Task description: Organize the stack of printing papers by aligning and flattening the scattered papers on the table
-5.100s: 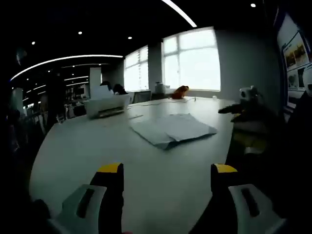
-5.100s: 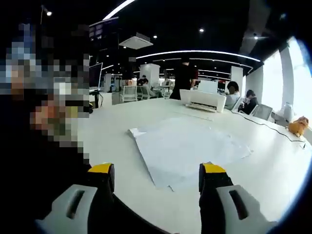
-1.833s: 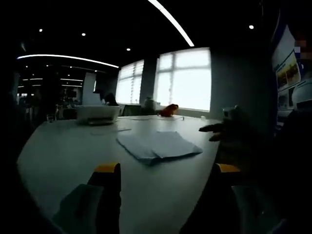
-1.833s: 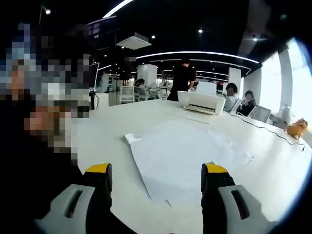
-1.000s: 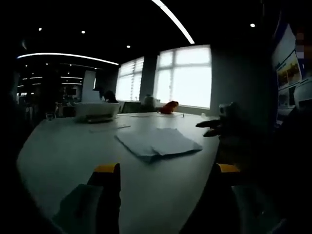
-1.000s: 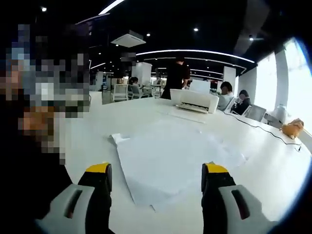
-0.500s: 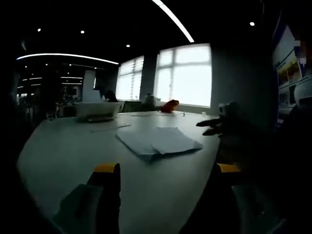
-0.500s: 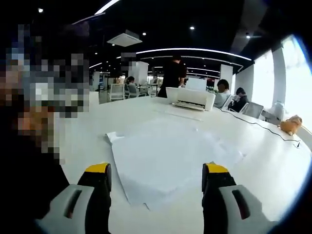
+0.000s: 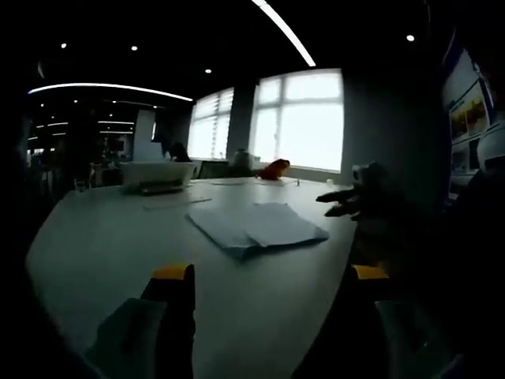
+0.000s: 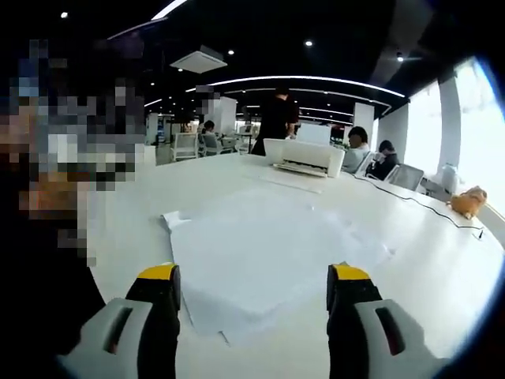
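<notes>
Loose printing papers (image 10: 264,257) lie fanned and misaligned on the white worktop (image 10: 442,276), just ahead of the right gripper (image 10: 252,283), whose jaws stand wide apart and empty, probably so they can square the near edge. The left gripper (image 9: 270,275), equally wide and empty, waits farther from the sheets. A printer (image 10: 304,158) sits beyond.

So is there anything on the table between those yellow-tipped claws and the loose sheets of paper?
Nothing visible. In the right gripper view, bare table lies between the right gripper and the papers. In the left gripper view, the left gripper likewise faces open tabletop. The printer sits beyond the papers.
</notes>
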`<act>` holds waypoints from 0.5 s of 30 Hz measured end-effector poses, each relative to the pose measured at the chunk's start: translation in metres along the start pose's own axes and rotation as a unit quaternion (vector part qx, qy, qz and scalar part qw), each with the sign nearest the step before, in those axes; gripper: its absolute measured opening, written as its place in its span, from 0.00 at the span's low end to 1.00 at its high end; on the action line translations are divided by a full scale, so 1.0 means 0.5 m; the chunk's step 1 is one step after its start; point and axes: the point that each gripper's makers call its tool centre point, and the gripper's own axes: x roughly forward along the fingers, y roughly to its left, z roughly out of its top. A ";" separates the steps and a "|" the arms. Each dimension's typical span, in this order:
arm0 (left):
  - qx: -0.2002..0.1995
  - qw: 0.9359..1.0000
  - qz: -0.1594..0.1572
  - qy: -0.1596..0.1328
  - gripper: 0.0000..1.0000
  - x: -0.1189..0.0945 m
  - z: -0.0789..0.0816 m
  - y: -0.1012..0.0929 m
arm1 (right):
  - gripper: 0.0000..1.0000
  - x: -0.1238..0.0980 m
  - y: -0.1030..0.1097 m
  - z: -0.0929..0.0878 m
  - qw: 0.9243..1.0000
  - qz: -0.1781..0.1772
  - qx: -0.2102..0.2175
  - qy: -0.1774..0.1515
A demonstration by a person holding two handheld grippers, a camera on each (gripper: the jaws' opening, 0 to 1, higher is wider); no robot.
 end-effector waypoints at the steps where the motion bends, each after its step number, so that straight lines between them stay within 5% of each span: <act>1: -0.001 1.000 -0.002 0.000 0.81 0.003 -0.001 -0.003 | 0.71 0.002 0.000 0.002 1.000 0.000 0.000 0.000; 15: 0.006 1.000 -0.005 0.003 0.81 0.005 -0.005 -0.020 | 0.71 0.022 -0.016 0.023 1.000 -0.005 -0.004 -0.005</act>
